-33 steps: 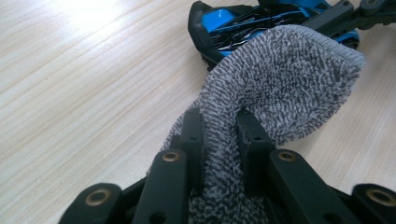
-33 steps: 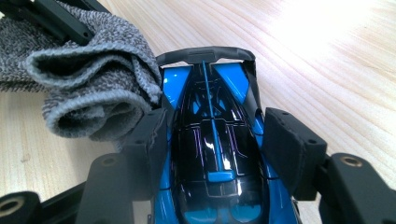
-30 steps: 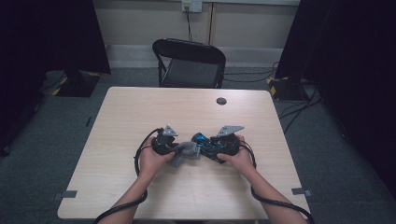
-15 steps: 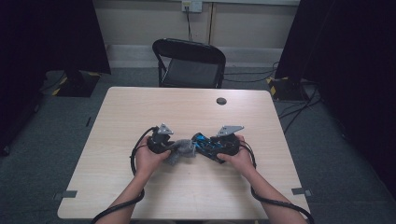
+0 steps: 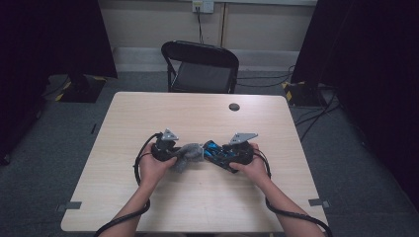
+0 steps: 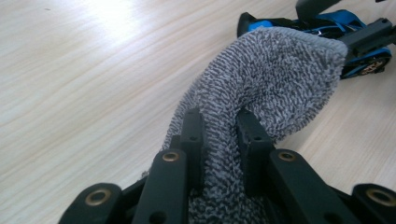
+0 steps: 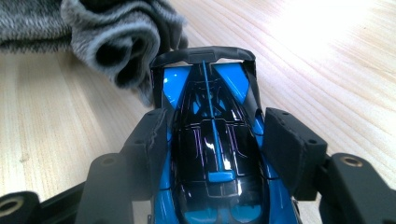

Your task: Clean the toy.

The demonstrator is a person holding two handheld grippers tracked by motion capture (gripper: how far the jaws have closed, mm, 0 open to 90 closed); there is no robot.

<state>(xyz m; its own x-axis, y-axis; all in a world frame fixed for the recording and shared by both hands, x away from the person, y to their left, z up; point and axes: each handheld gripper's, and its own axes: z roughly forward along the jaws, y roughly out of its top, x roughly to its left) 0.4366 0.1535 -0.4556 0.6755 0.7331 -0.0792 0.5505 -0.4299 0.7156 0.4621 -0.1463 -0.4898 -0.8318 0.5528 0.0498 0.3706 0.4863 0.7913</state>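
Currently left claw [image 6: 219,135] clamped on grey sock [image 6: 266,84] — right claw [image 7: 217,149] gripping blue toy car [image 7: 210,140], both low over table [image 5: 207,207].

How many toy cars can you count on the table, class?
1. The blue and black toy car sits between the jaws of the right gripper near the table's middle, its rear wing next to the grey sock held by the left gripper. The sock could hide something small.
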